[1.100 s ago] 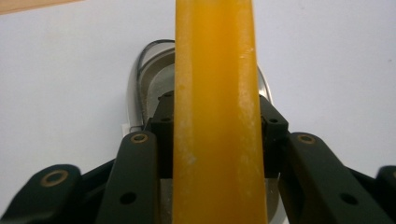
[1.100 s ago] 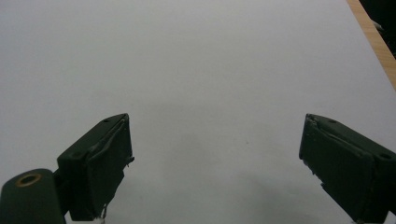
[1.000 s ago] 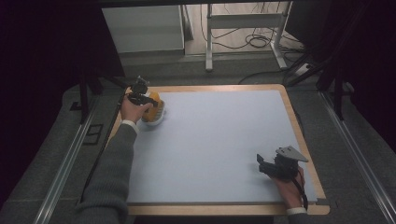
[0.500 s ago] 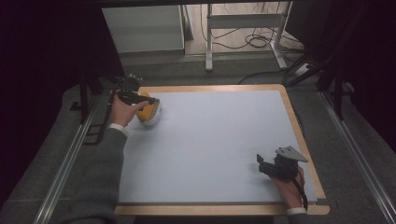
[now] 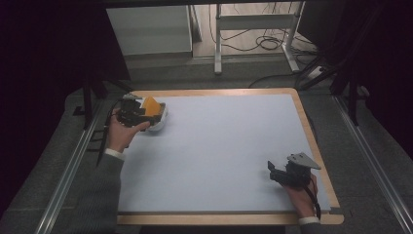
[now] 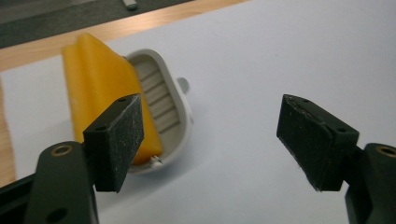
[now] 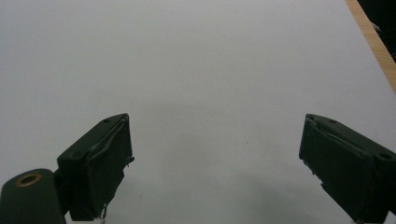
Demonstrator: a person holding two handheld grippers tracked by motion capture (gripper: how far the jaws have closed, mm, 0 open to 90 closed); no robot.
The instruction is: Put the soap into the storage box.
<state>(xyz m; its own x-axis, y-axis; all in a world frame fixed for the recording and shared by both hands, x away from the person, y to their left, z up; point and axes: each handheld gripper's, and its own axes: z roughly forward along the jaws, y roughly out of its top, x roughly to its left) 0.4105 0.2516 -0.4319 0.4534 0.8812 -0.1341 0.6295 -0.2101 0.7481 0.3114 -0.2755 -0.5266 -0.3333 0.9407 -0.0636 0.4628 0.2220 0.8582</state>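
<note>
**Left tongs open beside the yellow block in its white tray**

My left tongs (image 6: 208,135) stand apart with nothing between the black pads; their jaws have just been opening wide and then easing in a little, and no thing sits in the gap. In the left gripper view, the small white plastic tray with a ribbed floor (image 6: 161,100) lies just beyond my left pad, and the soft yellow rectangular block (image 6: 102,84) leans tilted in it, one long edge raised above the tray's rim. The block is apart from my pads, though close to the left one.

From the high view, my left tongs (image 5: 141,113) sit just beside that white tray (image 5: 159,123), which rests near the far left corner of the pale grey surface with a wooden border (image 5: 219,151). The yellow block (image 5: 151,105) pokes up from the tray behind the tongs.

My right tongs (image 5: 276,173) rest well apart from the tray, at the opposite, near right corner of the surface. In the right gripper view these tongs (image 7: 215,163) are spread wide over bare grey surface, gripping nothing.
</note>
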